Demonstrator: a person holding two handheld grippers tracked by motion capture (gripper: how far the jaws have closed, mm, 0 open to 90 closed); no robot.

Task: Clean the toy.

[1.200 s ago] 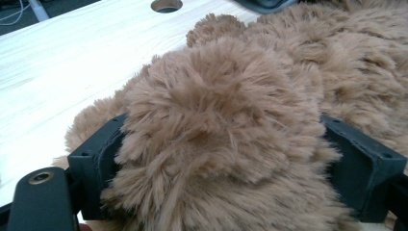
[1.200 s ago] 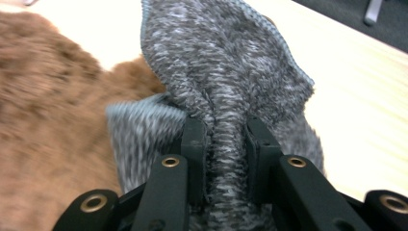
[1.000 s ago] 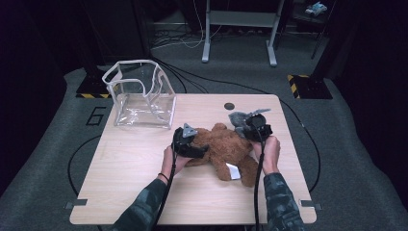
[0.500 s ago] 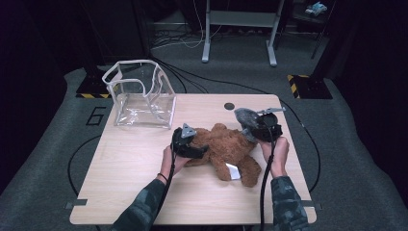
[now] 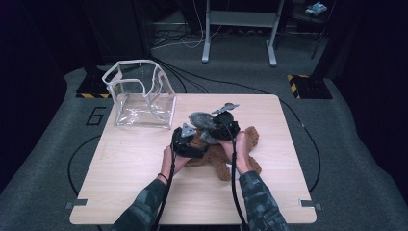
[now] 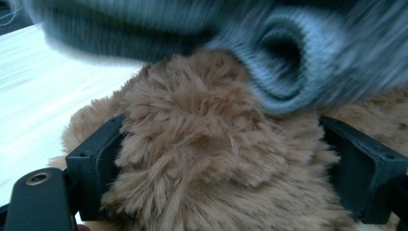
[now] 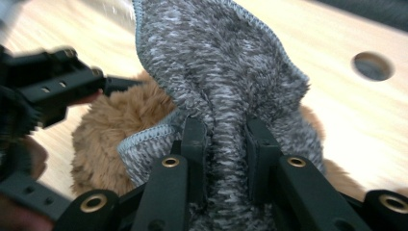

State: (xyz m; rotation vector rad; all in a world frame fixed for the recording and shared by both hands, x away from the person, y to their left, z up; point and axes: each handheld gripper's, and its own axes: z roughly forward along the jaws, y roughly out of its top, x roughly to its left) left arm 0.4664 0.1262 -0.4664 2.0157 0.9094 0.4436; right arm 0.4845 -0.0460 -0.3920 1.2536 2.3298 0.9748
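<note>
On the pale tabletop point(image 5: 125, 163), the right claw point(image 7: 225, 132), pinching a grey knit garment point(image 7: 216, 62), has swung it left over the teddy bear point(image 6: 202, 159) that the left claw point(image 6: 216, 159) grips, ready for dressing.

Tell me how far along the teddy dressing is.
Done: the left hand-held gripper is clamped on the brown teddy bear, and the right hand-held gripper pinches the grey knit garment. In hand: the garment hangs over the bear. Left: it is not on the bear yet; the clear bag stands apart.

Tongs point(image 6: 226, 159) clamp brown plush point(image 6: 202, 159) beneath grey knit point(image 6: 298, 72).
</note>
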